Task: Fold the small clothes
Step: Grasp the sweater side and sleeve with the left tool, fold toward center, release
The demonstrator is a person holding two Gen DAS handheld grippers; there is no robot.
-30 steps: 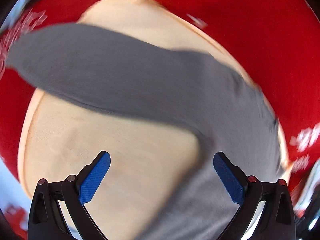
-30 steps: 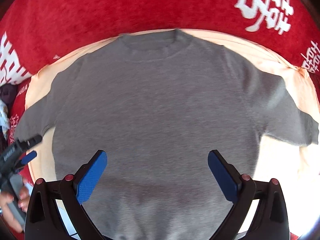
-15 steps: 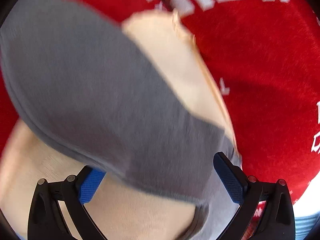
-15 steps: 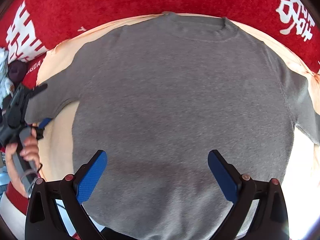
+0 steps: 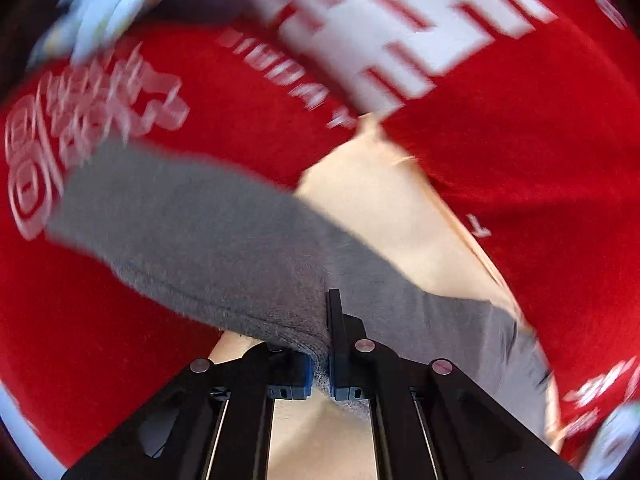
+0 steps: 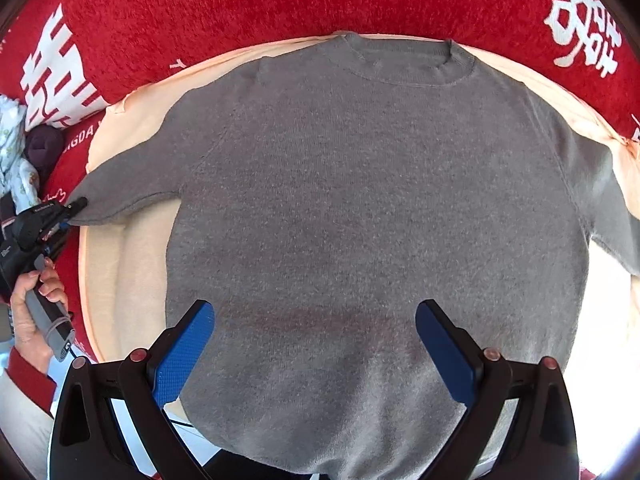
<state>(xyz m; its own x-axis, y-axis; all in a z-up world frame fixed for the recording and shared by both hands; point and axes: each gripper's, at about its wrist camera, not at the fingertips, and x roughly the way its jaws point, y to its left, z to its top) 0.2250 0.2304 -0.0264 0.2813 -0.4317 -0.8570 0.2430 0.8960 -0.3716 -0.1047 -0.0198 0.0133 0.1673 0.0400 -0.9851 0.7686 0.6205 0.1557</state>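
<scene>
A small grey sweater lies flat, front up, on a peach cloth, its neck toward the far side. The right gripper hangs open above the sweater's lower body, its blue pads clear of the fabric. At the far left, the left gripper pinches the end of the sweater's left sleeve. In the left wrist view this gripper is shut on the grey sleeve, which bunches over the left finger. A hand holds its handle.
The peach cloth lies on a red blanket with large white characters. A pale patterned garment and a dark bundle sit at the left edge of the blanket. A red cuff shows at lower left.
The left gripper swung out along the sleeve to its end and closed on it. The right gripper drifted sideways over the sweater early on, then held still, open throughout.
</scene>
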